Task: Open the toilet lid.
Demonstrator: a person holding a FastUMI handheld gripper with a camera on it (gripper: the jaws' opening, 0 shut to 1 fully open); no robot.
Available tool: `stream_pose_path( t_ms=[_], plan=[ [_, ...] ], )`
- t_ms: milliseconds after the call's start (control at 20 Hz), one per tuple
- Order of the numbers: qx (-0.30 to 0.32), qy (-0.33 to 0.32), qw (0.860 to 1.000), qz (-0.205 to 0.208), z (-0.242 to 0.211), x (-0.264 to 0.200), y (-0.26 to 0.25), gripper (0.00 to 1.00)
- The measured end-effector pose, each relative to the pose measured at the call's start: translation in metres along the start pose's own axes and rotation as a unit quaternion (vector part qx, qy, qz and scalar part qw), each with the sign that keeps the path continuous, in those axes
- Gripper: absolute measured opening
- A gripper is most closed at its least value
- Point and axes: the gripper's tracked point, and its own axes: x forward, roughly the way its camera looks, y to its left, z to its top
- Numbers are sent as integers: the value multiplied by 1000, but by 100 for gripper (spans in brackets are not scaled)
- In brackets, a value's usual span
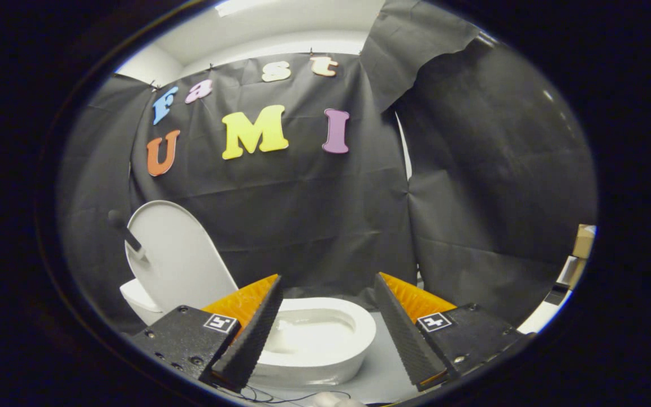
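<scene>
A small white toilet (325,362) stands on the grey floor just beyond my fingers. Its white lid (181,257) is raised, standing upright and leaning back to the left above the tank end, with a thin dark handle (126,234) sticking out from its left edge. The bowl is uncovered and its rim shows between my fingertips. My gripper (328,282) is open, its black and orange fingers spread wide on either side of the bowl, touching nothing.
Black cloth walls close the booth behind and to the right of the toilet. A cardboard box (584,240) and light shelving sit at the far right. Thin dark wires (280,395) lie on the floor below the bowl.
</scene>
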Motion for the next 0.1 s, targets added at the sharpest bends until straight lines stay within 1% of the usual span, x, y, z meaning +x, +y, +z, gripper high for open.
stream_pose_path(
  t_ms=[100],
  plan=[
    [-8,-1,1000,1,1,0,4,100]
  ],
)
